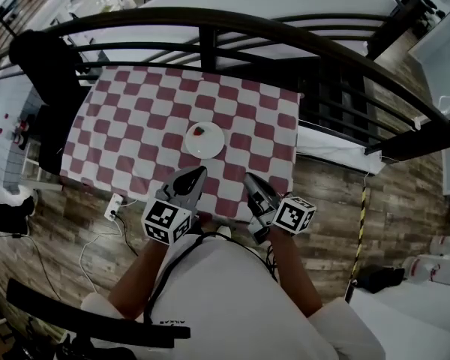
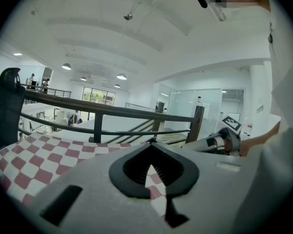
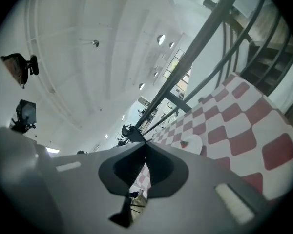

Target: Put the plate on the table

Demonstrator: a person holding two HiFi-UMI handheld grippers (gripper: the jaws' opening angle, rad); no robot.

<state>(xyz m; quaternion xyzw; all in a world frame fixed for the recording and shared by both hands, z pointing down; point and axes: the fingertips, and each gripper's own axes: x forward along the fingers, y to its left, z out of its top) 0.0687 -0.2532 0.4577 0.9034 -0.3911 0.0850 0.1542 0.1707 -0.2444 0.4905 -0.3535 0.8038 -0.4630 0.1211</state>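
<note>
Two grippers: the left gripper [image 1: 197,175] and the right gripper [image 1: 249,178] hang side by side over the near edge of the tabletop, apart from each other and both short of the plate.
Left tool state: in the left gripper view the jaws meet at the tips; only checked cloth shows through the gap behind them, so it holds nothing.
Right tool state: the same, tips together and nothing between them.
Task thing: the round white ceramic plate [image 1: 210,147] lies flat about the middle of the tabletop, well in from every edge. It carries a small red morsel [image 1: 200,131], possibly a strawberry.
Surface: a table under a red-and-white checked cloth [image 1: 135,118]; a dark metal railing [image 1: 210,32] runs beyond its far edge.
Step in hand: by my reading the placing is done. The plate rests on the cloth and neither tool touches it.
Next move: little is called for. If anything, keep both tools clear of the plate rim so it is not nudged.
</note>
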